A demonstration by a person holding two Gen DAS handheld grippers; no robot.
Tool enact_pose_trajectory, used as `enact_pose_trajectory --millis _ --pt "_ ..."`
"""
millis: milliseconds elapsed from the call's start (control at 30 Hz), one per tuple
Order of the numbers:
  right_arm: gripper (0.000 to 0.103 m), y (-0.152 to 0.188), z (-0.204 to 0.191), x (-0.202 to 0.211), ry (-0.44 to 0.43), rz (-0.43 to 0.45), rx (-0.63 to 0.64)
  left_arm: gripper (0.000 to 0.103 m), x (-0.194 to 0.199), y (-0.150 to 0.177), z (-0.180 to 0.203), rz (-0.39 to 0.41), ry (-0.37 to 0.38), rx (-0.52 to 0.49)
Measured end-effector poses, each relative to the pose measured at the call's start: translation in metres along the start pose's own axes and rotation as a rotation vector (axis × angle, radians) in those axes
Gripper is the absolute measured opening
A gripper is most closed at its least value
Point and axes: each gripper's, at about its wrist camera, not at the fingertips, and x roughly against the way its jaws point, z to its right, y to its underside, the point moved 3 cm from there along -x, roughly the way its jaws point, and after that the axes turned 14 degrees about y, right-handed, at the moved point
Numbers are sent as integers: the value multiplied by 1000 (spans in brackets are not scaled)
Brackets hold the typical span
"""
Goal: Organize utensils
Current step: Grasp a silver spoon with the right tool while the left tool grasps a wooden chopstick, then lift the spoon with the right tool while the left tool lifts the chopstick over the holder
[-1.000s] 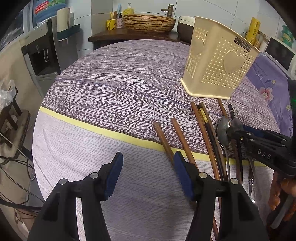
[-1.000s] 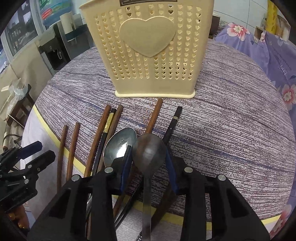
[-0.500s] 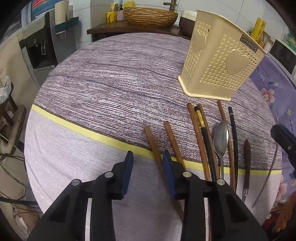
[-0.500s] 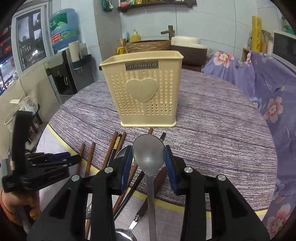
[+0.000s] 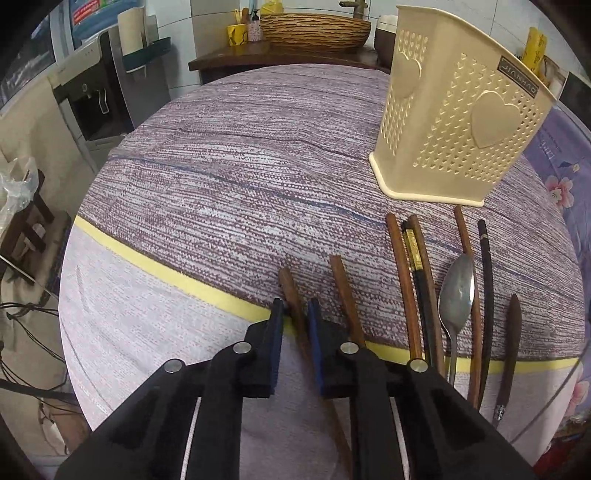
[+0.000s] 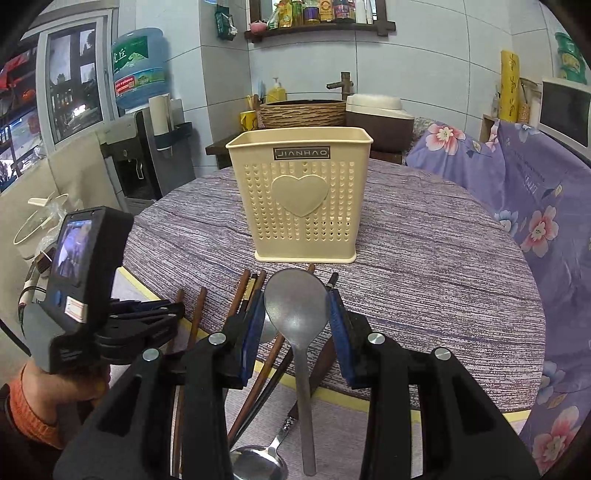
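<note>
Purple-striped tablecloth (image 5: pixel 240 177) bare left of chopsticks (image 5: pixel 400 280)

White tiled wall (image 6: pixel 424 74), water dispenser (image 6: pixel 144 162), wooden shelf (image 6: pixel 317 27).

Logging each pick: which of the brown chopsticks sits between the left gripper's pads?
The leftmost brown chopstick, lying alone at the row's left end; the left gripper is shut on it. Its neighbour lies just outside the right pad.
</note>
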Motion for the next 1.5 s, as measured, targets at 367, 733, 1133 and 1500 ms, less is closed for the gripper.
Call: enact_pose_trajectory --millis 367,733,1133,1500 --pt "36 2 5 0 -1 -7 -15 11 -3 -4 3 1 -17 -25" --pt "36 3 9 0 -22 2 -26 9 0 -9 -5 32 35 8" --pt "36 -10 28 9 -112 21 -74 9 69 -38 -5 220 151 -21" --pt "14 -31 38 18 -120 53 -87 9 121 -63 0 361 184 -74"
